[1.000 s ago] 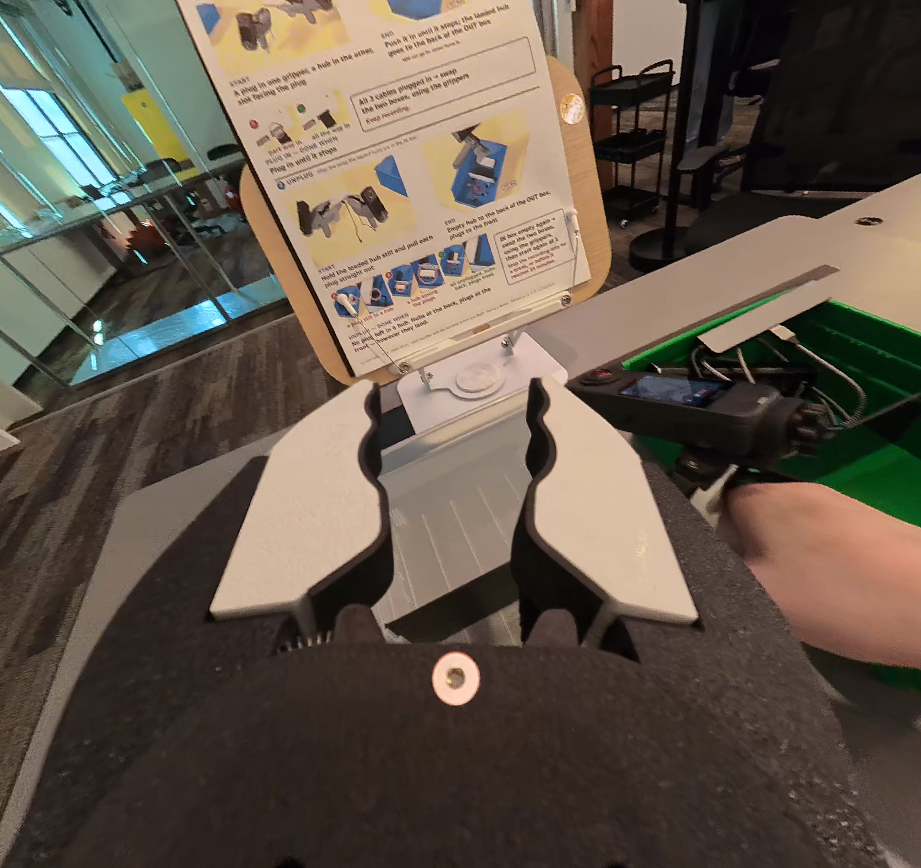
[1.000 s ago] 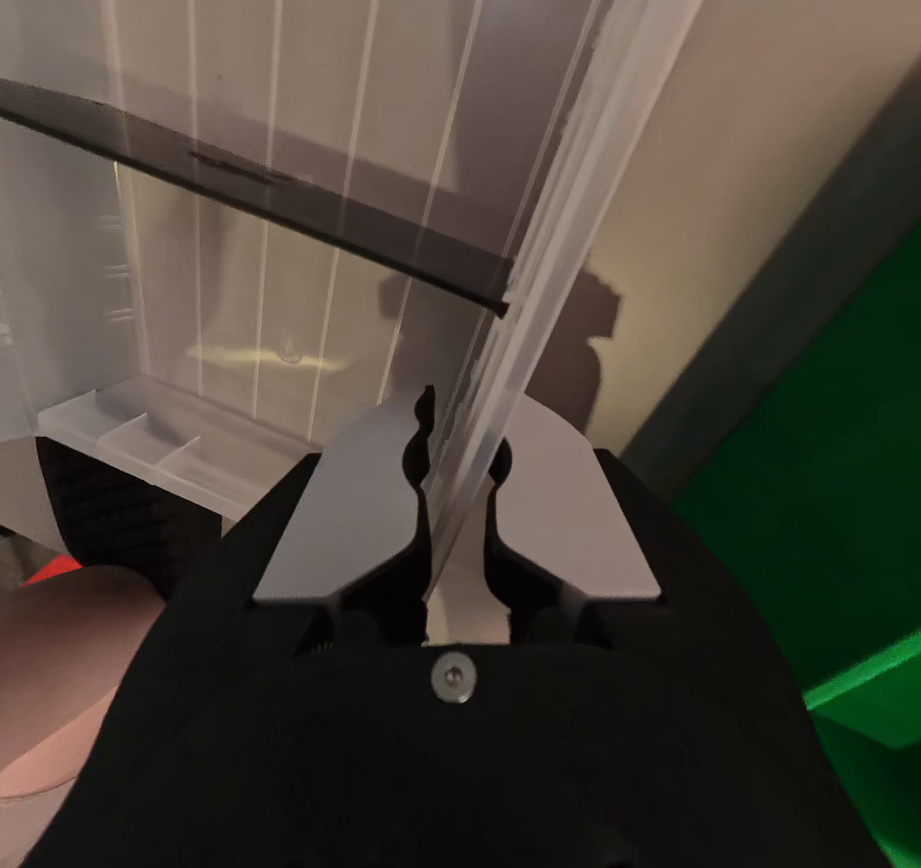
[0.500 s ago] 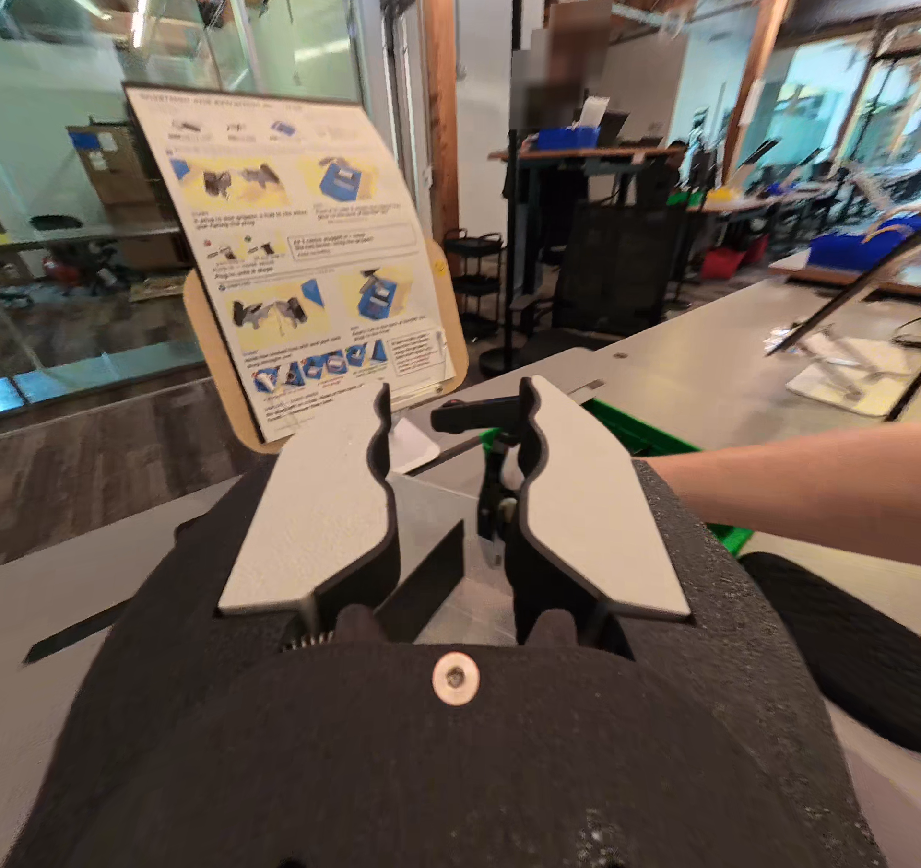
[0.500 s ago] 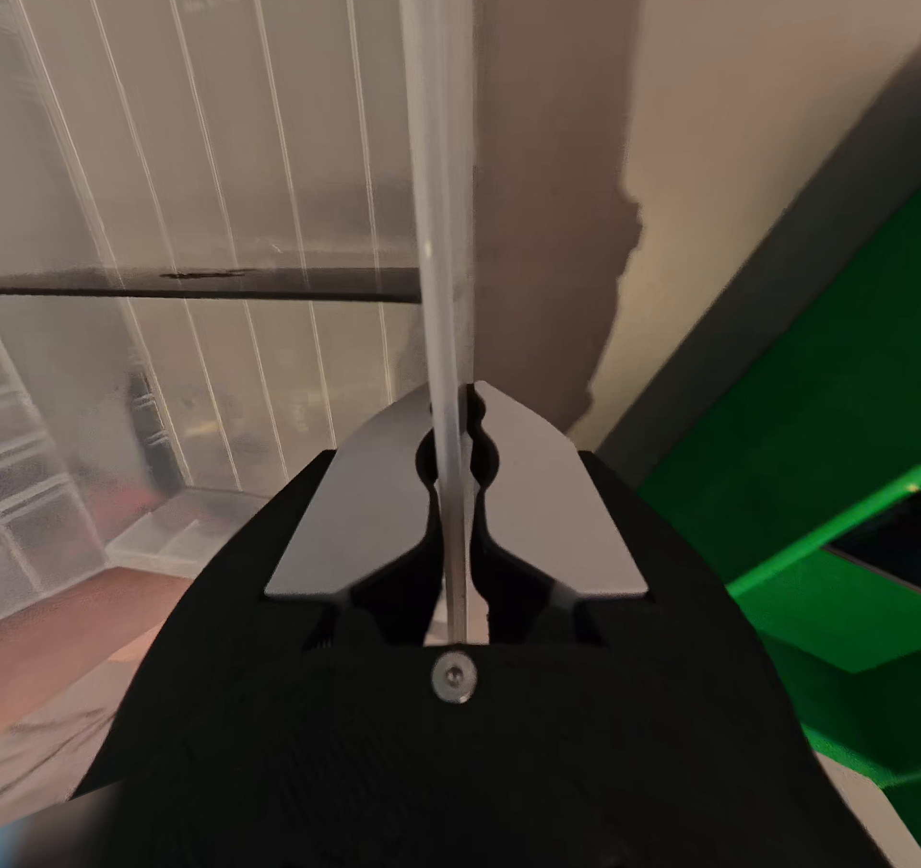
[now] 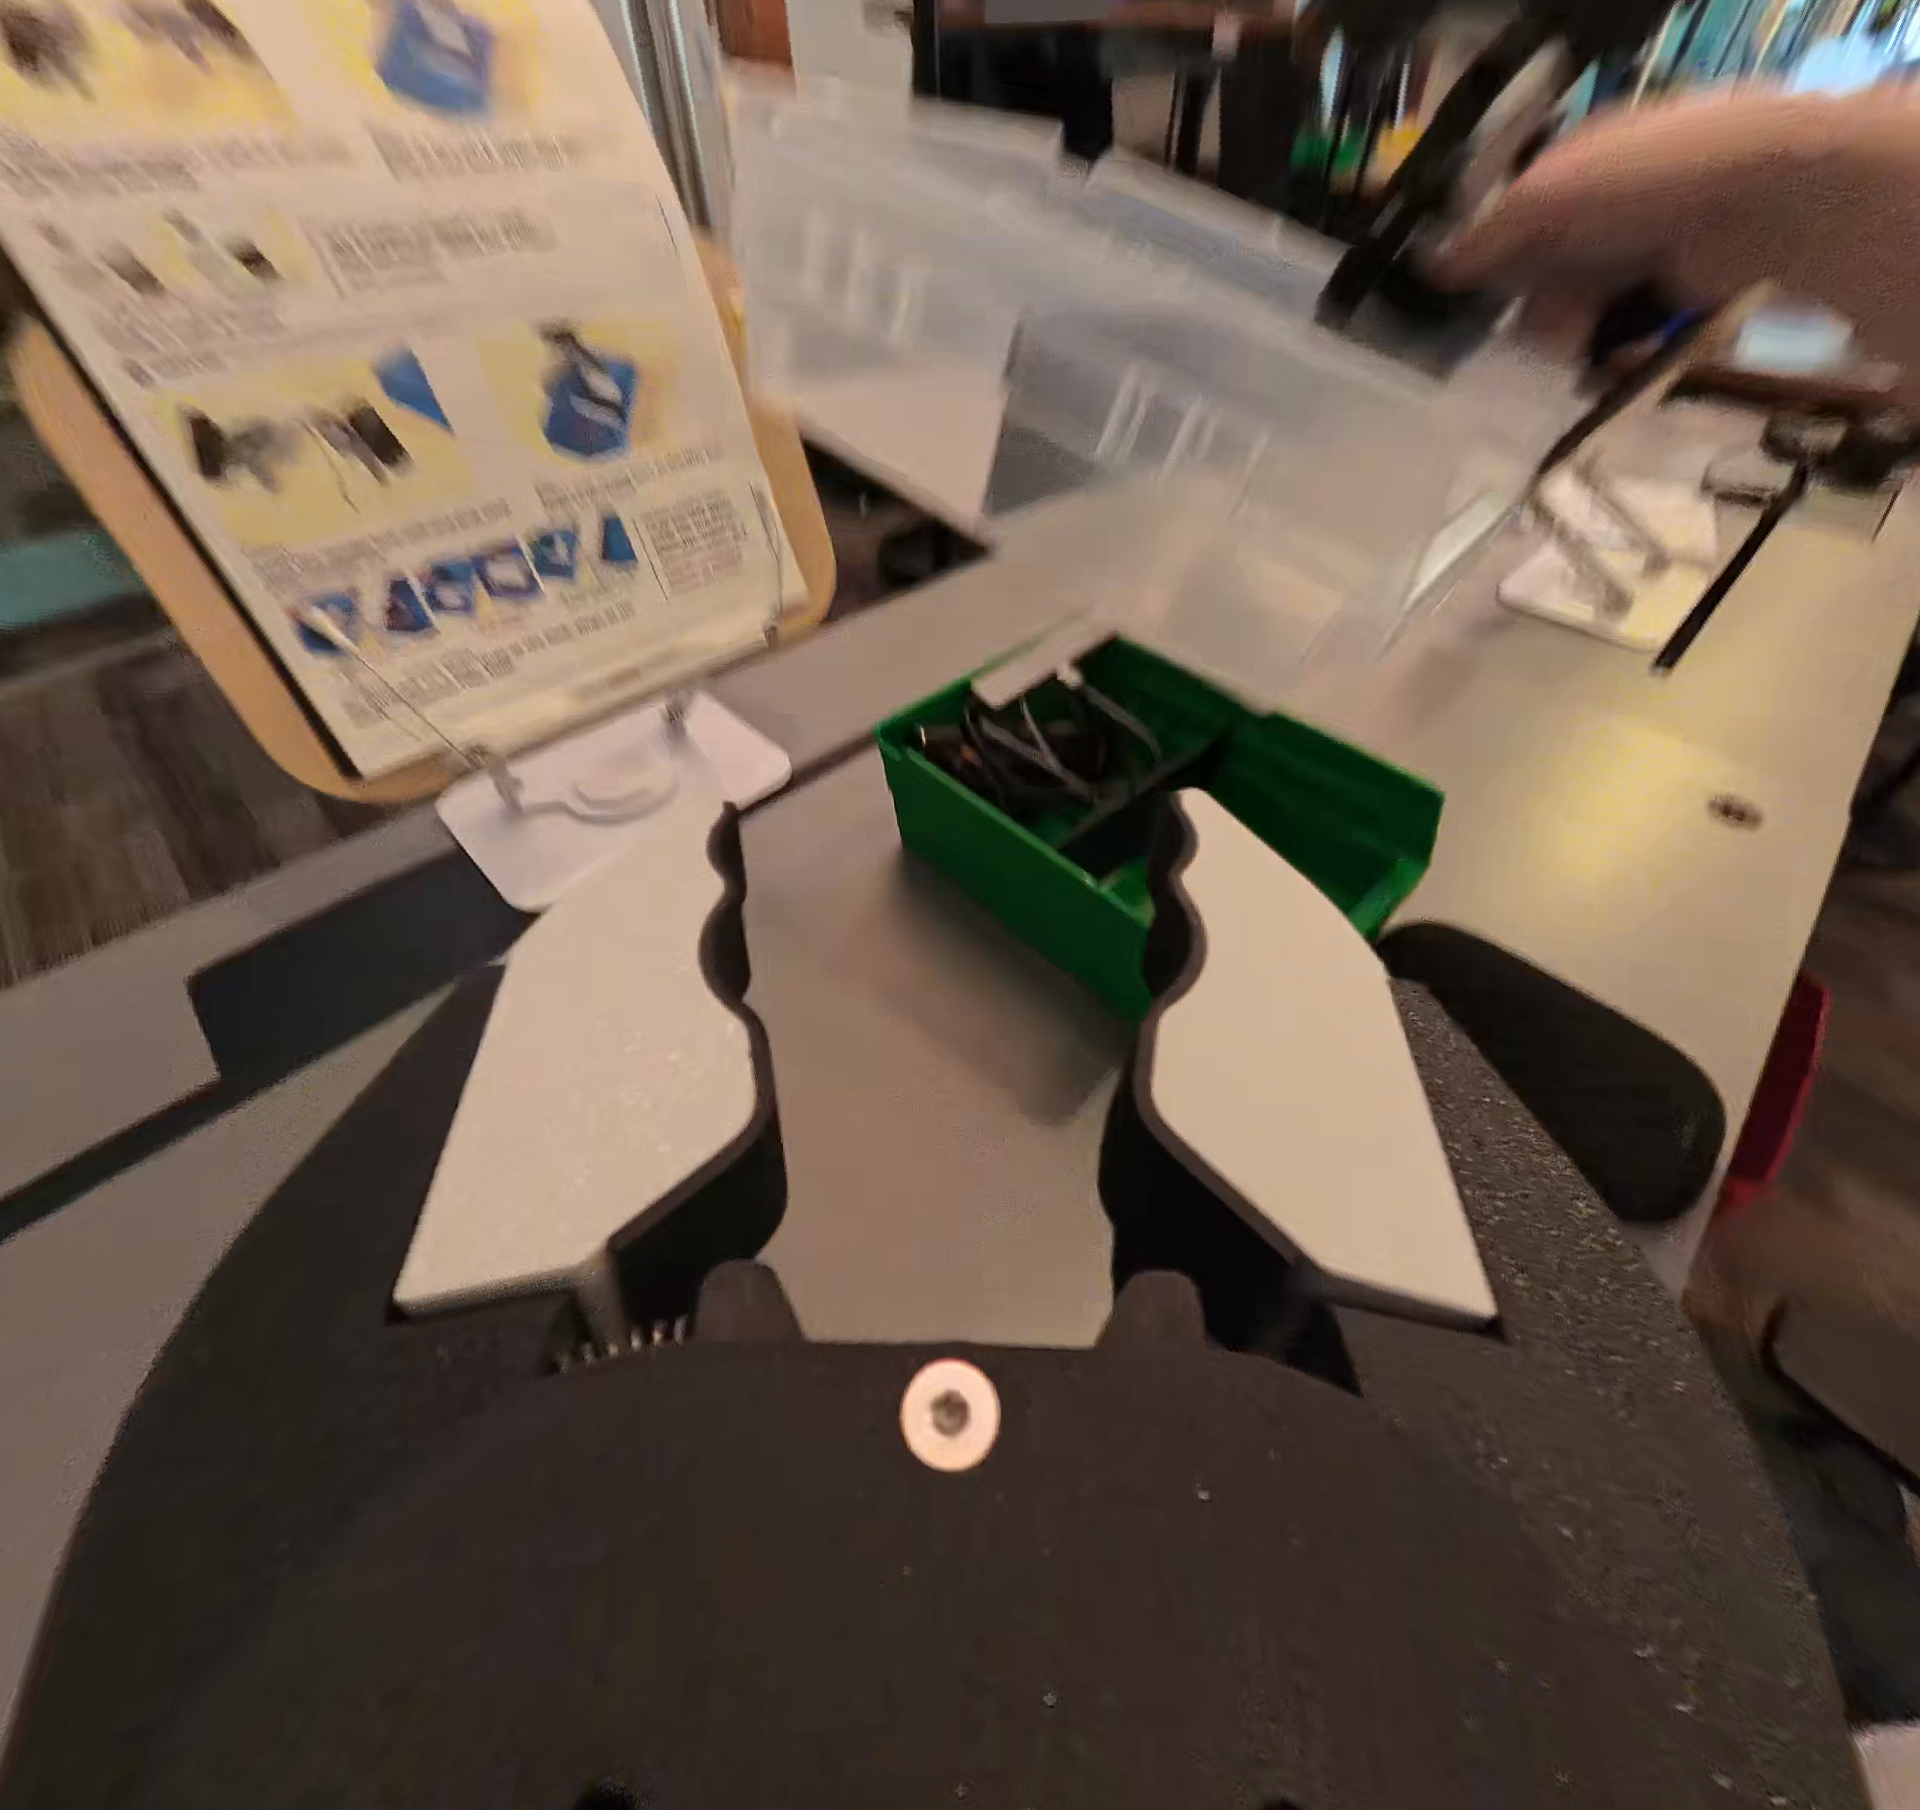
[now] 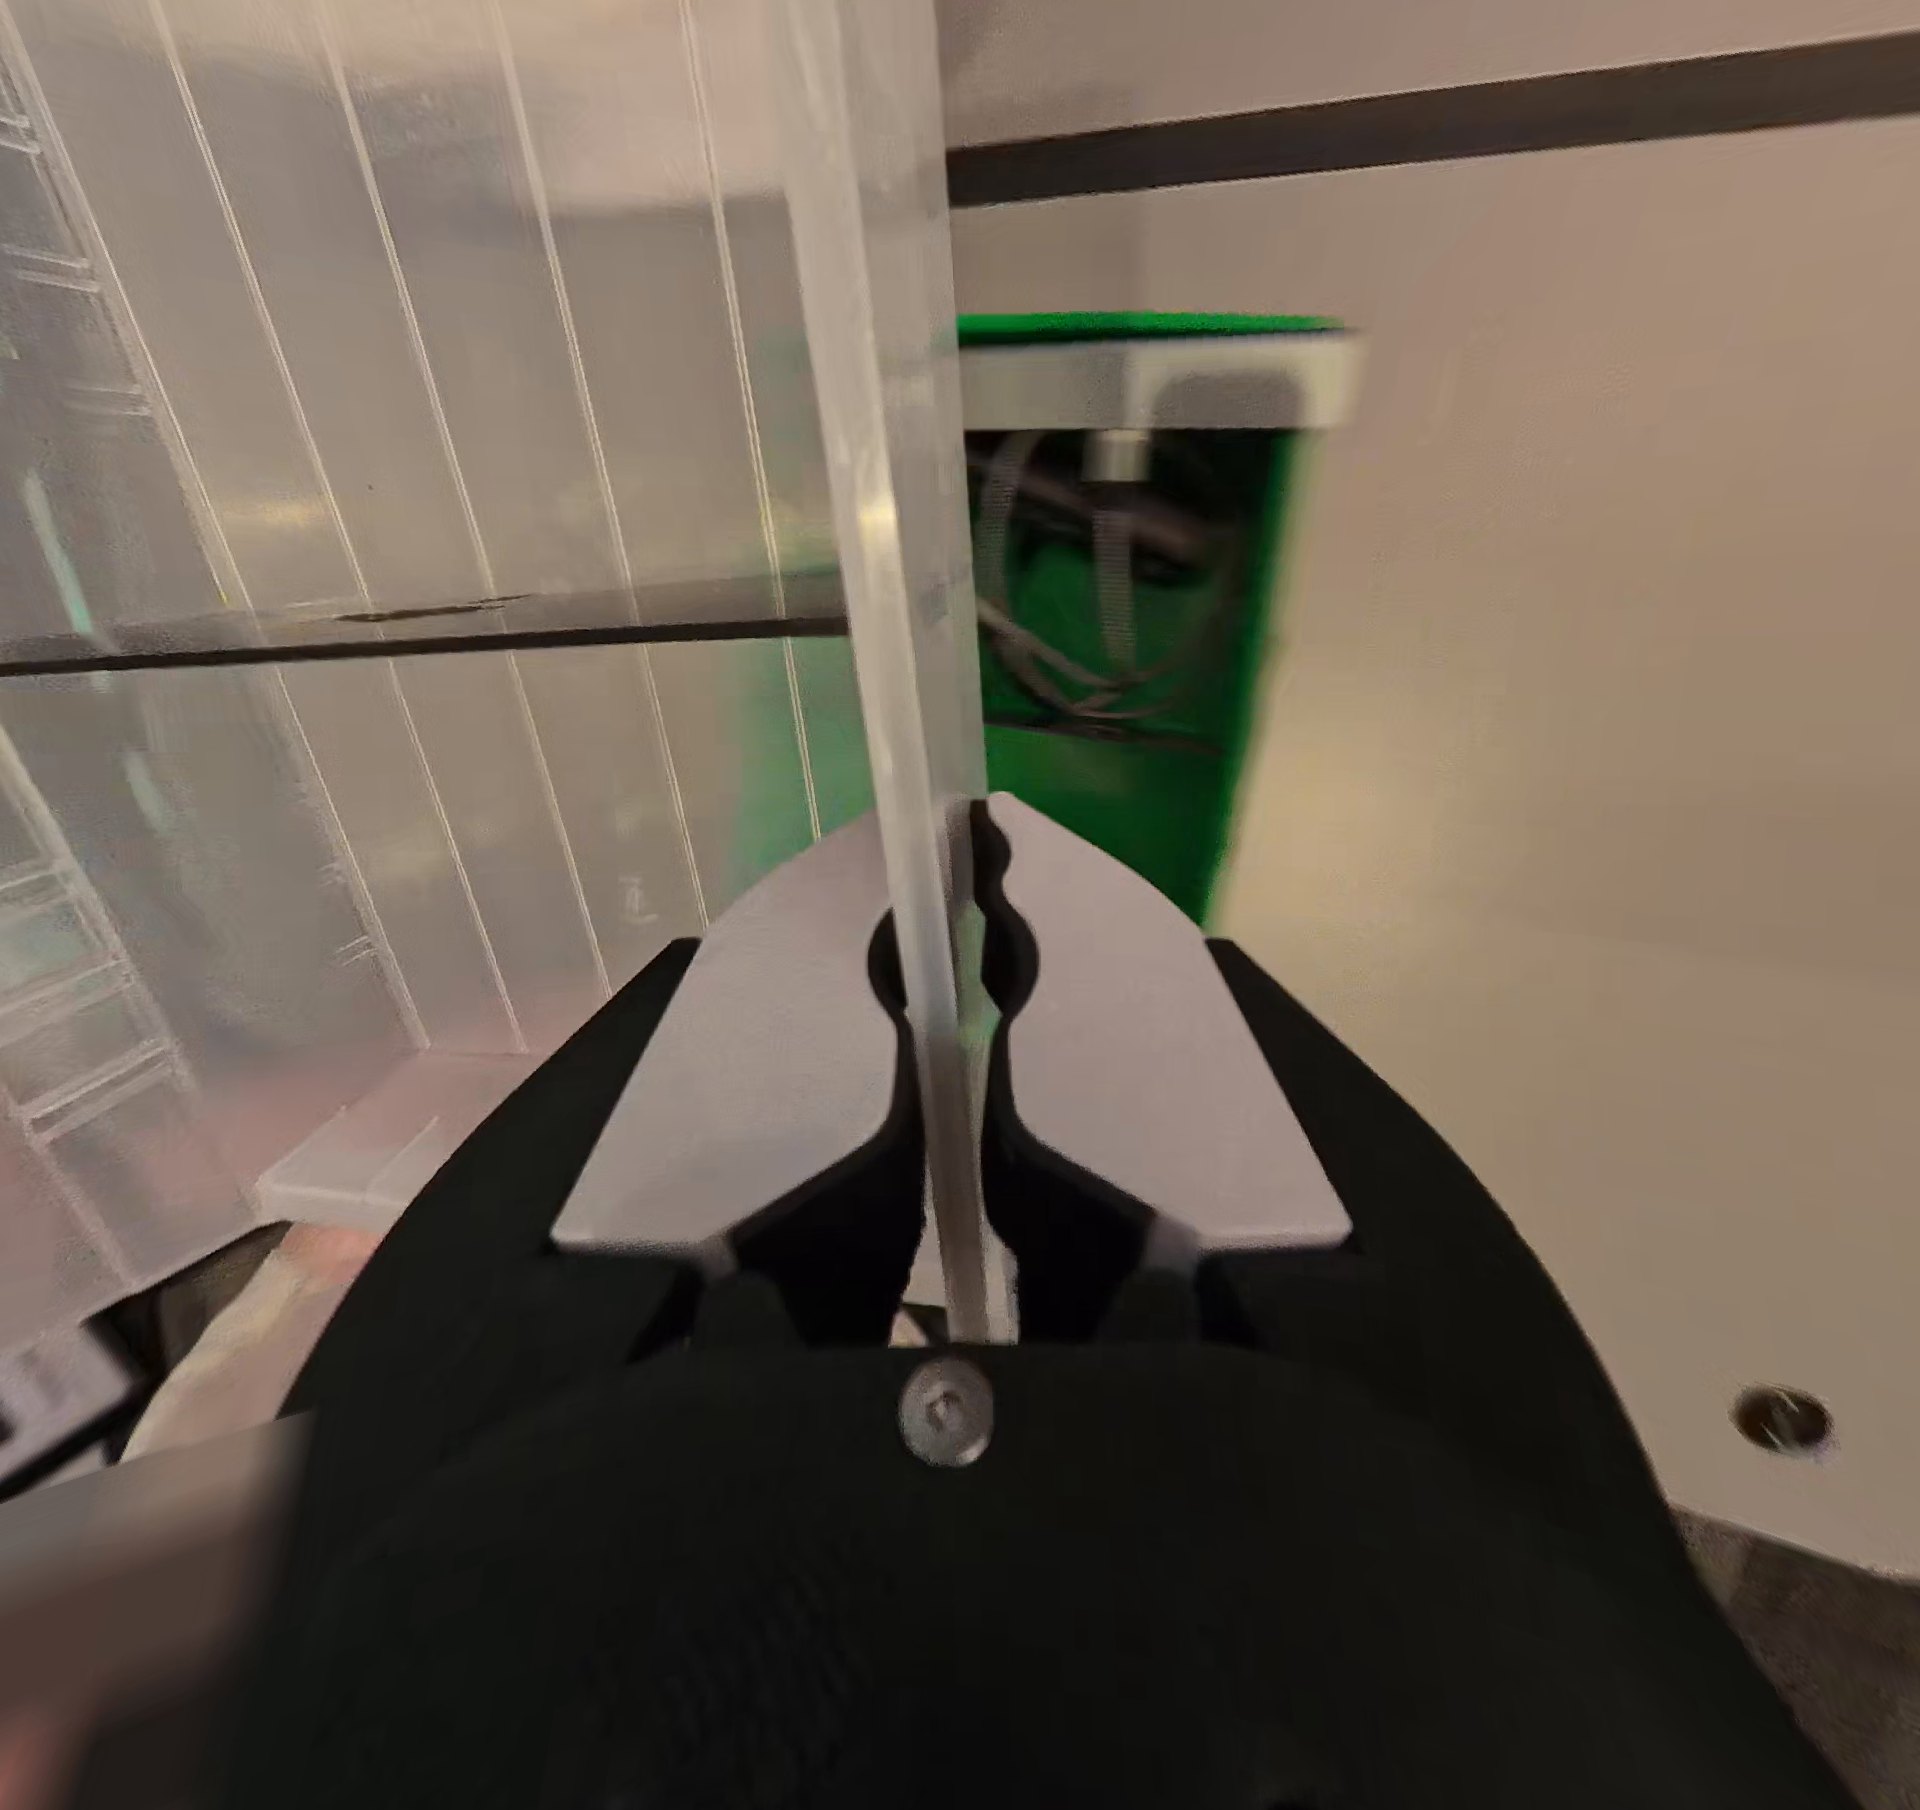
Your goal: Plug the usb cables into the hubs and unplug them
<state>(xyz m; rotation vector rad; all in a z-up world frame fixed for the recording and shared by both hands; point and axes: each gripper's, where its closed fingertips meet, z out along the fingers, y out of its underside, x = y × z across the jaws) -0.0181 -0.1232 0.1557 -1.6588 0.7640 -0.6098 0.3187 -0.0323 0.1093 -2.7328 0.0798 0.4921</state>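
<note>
Right tool [image 6: 961, 815] clamping 1 clear bin [image 6: 416, 513], 1 green bin [image 5: 1049, 856]

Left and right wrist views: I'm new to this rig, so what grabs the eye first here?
The green box, cables tangled inside, sits on the grey table just beyond the open, empty left gripper. The right gripper is clamped on the rim of a clear plastic bin, held in the air at upper right of the left view. An illustrated instruction sheet stands at left.
</note>
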